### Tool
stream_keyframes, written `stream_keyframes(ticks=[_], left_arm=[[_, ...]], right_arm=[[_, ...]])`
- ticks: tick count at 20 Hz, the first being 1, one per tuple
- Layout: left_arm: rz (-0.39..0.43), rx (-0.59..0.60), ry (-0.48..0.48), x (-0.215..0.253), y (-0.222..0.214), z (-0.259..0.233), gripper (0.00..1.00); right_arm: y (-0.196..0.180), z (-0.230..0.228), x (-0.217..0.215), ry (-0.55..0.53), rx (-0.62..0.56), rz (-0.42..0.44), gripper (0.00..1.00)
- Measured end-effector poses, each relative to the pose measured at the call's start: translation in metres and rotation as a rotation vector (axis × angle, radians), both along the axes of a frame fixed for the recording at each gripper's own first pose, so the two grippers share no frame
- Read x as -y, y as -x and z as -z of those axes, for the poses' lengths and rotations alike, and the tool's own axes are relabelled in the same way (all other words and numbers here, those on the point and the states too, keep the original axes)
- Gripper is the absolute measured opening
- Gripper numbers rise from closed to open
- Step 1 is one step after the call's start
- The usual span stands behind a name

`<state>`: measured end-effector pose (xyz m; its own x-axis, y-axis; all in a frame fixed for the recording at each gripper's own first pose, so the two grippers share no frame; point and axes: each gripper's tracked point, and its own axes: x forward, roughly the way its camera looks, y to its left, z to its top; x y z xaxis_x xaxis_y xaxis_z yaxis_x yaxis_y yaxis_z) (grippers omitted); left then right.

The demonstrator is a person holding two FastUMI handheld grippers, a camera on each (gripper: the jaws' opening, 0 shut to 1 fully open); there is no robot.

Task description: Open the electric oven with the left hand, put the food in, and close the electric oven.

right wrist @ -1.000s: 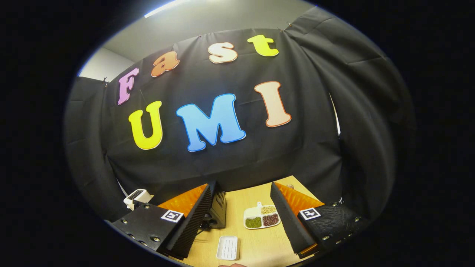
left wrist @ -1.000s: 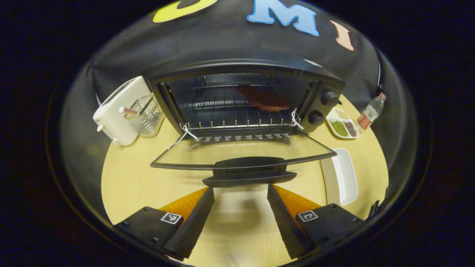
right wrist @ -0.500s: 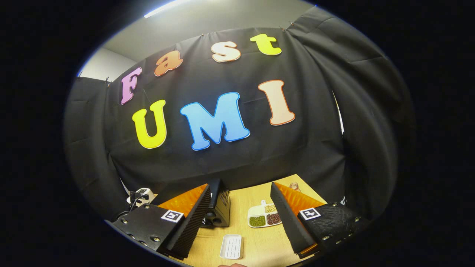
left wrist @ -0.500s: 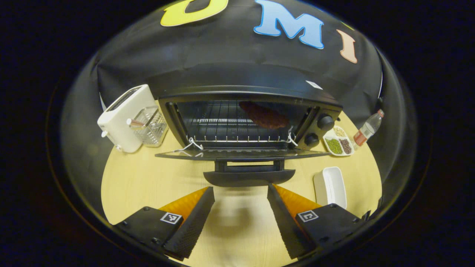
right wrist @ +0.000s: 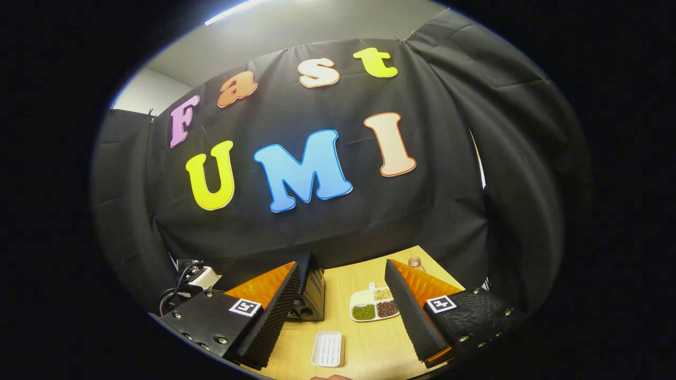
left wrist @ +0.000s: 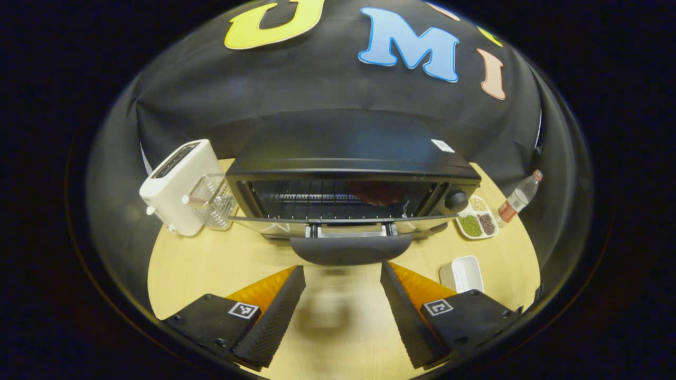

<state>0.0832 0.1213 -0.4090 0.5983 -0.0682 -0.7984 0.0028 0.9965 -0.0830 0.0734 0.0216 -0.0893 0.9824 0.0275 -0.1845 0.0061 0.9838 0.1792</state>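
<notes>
The oven door (left wrist: pixel 338 219) is seen half raised with the food (left wrist: pixel 376 192) on the rack inside; the spread, empty left claw (left wrist: pixel 343 306) is best pushed squarely under the handle (left wrist: pixel 351 249).

Black cloth wall (right wrist: pixel 327 232) behind pale wood table (left wrist: pixel 211 264); ceiling light strip (right wrist: pixel 235 10) overhead.

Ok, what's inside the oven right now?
Inside the oven, a dark reddish piece of food lies on the wire rack, right of centre. The door is partly raised, hiding the cavity floor.
</notes>
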Motion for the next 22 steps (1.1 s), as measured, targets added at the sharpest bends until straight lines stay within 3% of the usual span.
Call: stream_keyframes(ticks=[5, 9, 11, 14, 17, 22], left_arm=[[0.026, 0.119, 0.016, 0.009, -0.01, -0.055, 0.98], [0.024, 0.274, 0.039, 0.013, -0.02, -0.132, 1.0], [0.006, 0.375, 0.058, 0.014, -0.023, -0.18, 0.93], [-0.028, 0.557, 0.064, 0.009, -0.021, -0.26, 0.97], [-0.053, 0.732, 0.023, 0.002, -0.009, -0.346, 1.0], [-0.042, 0.923, 0.049, 0.011, 0.025, -0.464, 1.0]], right_arm=[[0.003, 0.002, -0.004, 0.009, -0.011, -0.008, 0.98], [0.005, -0.003, -0.015, 0.008, -0.004, -0.023, 0.98], [0.004, -0.013, -0.021, 0.012, 0.011, -0.034, 0.98], [0.001, -0.054, -0.026, 0.005, 0.072, -0.024, 0.98], [0.002, -0.105, -0.037, 0.072, 0.165, -0.029, 0.97], [0.012, -0.149, -0.056, 0.089, 0.215, -0.021, 0.98]])
